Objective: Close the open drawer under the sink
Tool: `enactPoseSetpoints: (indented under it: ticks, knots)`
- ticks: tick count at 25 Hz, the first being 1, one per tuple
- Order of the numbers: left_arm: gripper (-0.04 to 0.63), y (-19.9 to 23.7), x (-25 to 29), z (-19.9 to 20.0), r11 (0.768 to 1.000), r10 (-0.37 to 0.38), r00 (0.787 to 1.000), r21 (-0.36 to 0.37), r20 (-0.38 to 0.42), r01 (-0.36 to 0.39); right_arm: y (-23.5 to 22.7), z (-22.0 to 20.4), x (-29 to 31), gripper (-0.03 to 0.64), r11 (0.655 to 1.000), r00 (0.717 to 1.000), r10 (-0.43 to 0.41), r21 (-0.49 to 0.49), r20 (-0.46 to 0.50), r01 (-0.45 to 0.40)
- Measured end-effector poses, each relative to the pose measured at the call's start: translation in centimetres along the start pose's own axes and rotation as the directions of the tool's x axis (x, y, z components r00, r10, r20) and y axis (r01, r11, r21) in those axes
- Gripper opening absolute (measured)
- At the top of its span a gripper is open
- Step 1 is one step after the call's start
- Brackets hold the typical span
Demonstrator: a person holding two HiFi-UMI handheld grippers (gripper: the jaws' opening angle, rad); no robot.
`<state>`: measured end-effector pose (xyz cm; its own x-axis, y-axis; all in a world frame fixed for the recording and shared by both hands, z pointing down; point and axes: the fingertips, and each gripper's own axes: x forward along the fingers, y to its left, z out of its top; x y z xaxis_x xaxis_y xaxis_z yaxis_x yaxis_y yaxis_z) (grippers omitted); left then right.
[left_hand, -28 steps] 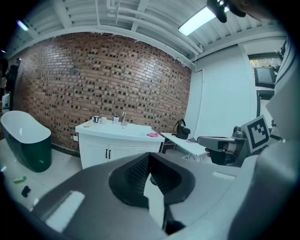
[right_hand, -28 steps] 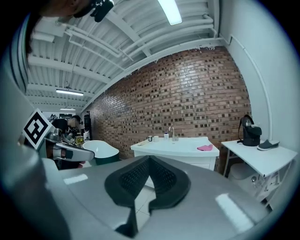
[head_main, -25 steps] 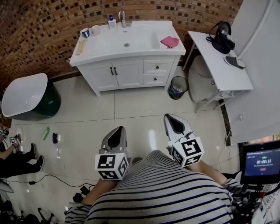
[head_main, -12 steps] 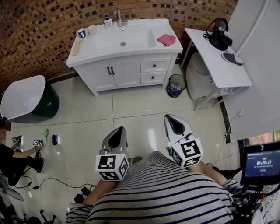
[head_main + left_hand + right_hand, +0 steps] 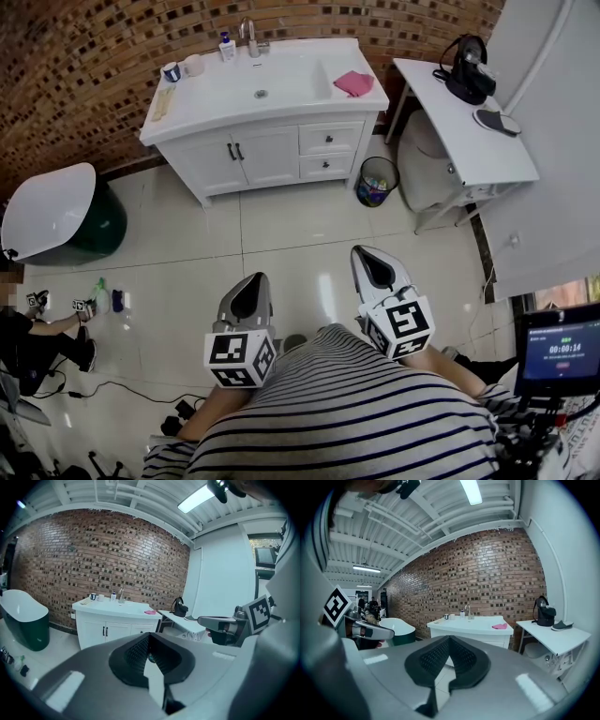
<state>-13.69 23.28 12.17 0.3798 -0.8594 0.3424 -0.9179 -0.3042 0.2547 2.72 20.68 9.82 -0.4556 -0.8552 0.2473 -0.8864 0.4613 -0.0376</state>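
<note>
Drawer (image 5: 330, 139) sits well apart from left gripper (image 5: 253, 281); likewise right gripper (image 5: 367, 255) fingers (image 5: 382, 272).

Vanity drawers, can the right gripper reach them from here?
Probably not yet: the right gripper sits near the person's body, with open tiled floor between it and the vanity drawers. Nothing blocks the path forward.

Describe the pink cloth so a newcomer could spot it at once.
Find the white sink cabinet against the brick wall. The pink cloth lies on its top, right of the basin. It is the only pink thing there.
</note>
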Motion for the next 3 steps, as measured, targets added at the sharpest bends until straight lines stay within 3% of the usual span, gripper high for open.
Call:
enactPoseSetpoints:
  ticks: [3]
  knots:
    - [0.015, -0.01, -0.12, 0.13, 1.000, 0.000, 1.000, 0.000, 0.003, 0.000, 0.17, 0.09, 0.03, 0.000, 1.000, 1.000, 0.004, -0.002, 0.002, -0.004]
